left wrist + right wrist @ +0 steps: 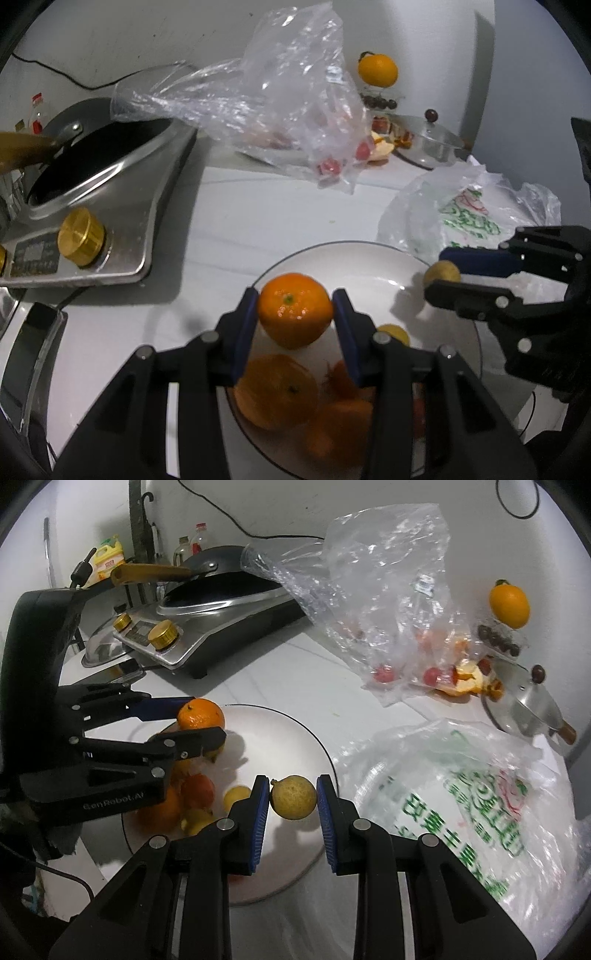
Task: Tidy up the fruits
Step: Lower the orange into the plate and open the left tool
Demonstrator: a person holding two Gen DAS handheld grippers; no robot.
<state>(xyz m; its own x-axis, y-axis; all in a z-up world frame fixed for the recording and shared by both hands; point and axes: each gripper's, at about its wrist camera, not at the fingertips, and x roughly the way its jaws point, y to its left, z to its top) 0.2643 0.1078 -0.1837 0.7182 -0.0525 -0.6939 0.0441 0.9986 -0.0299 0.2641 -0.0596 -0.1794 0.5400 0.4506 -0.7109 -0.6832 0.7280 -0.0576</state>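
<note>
My left gripper (294,308) is shut on an orange tangerine (294,309) and holds it above the white plate (369,262); it shows from the side in the right wrist view (201,723). My right gripper (293,797) is shut on a small yellow fruit (293,796) over the plate's (288,738) right part; it also shows in the left wrist view (441,273). Several oranges (277,389) and small yellow fruits (236,795) lie on the plate under the left gripper.
A clear plastic bag (280,96) with red fruits stands behind the plate. A printed white bag (461,794) lies to the right. An induction cooker (92,206) with a wok sits left. A glass lid (432,140), peel and an orange (377,69) are at the back right.
</note>
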